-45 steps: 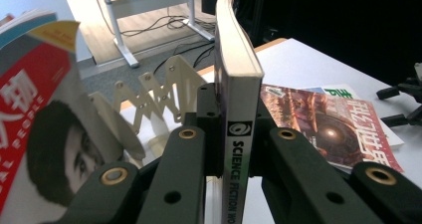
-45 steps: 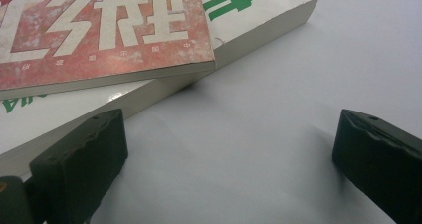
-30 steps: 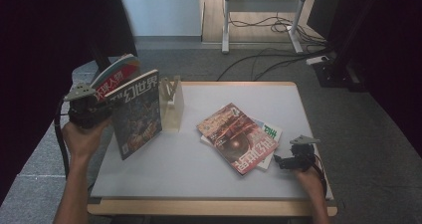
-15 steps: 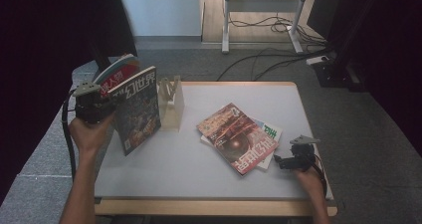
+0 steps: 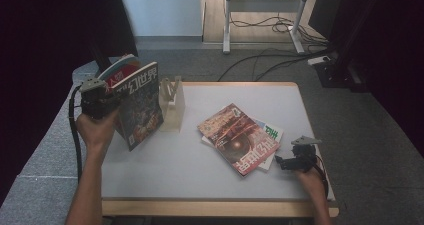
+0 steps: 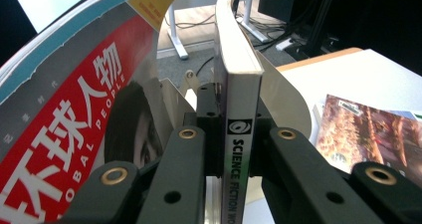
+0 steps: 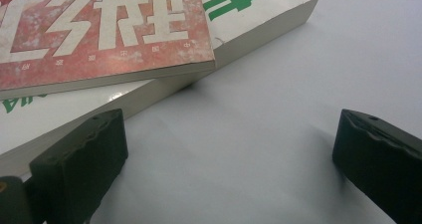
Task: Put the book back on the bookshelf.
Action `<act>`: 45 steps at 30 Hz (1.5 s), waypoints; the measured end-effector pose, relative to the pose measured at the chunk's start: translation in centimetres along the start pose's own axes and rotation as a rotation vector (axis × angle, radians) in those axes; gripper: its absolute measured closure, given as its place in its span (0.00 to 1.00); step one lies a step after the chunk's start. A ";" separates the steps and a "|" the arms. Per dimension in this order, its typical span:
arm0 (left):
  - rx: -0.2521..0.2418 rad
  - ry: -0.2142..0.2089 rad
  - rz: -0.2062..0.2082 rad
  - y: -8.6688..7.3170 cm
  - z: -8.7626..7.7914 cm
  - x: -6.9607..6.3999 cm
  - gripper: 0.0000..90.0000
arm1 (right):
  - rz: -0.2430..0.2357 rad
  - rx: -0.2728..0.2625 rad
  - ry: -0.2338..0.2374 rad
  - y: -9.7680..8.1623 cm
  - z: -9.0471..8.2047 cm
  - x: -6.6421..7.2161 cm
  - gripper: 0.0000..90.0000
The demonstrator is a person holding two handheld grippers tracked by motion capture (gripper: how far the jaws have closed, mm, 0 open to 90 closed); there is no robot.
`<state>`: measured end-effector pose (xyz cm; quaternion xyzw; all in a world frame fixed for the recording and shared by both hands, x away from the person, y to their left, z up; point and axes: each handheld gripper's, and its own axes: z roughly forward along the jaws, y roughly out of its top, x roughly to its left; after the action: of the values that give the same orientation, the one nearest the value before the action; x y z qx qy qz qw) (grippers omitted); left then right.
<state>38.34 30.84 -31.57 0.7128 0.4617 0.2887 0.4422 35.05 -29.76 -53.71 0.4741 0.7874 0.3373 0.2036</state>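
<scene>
Left gripper (image 5: pixel 100 102): jaws clamped on thin magazine (image 5: pixel 140 105) spine.
Right gripper (image 5: pixel 295 160): jaws apart.
Around: clear rack (image 5: pixel 171 102) at 3 o'clock; flat books (image 5: pixel 240 137) on grey desk (image 5: pixel 175 155).

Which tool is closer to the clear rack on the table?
Left. The left tool holds a magazine upright right beside the rack. The right tool rests far across the table, next to the stacked magazines.
</scene>
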 end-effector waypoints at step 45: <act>0.155 -0.137 -0.015 -1.8 0.4 0.3 0.88 | 0.000 -0.001 0.000 0.0 0.0 0.0 0.00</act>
<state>38.11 31.32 -33.34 0.7594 0.4568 0.1994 0.4182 35.06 -29.76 -53.72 0.4739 0.7873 0.3377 0.2038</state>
